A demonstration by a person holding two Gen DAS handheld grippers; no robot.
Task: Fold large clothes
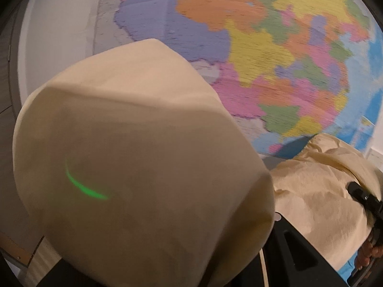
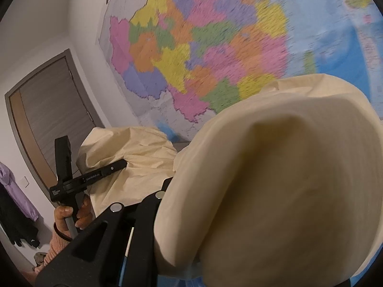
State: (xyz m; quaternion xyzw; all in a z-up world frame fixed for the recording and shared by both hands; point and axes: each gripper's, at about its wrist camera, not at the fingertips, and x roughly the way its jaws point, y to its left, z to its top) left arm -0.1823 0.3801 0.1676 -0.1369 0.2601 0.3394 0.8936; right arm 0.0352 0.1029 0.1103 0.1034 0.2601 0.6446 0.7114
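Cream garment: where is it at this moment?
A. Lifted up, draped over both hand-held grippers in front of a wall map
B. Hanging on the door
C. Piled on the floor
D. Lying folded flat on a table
A: the cream garment covers each camera's own fingers and hangs between them before the coloured wall map.

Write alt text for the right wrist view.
Cream garment draped over the right gripper fills the foreground. Further left, a hand holds the left gripper, also in the cloth. Behind hang a coloured wall map and a door.
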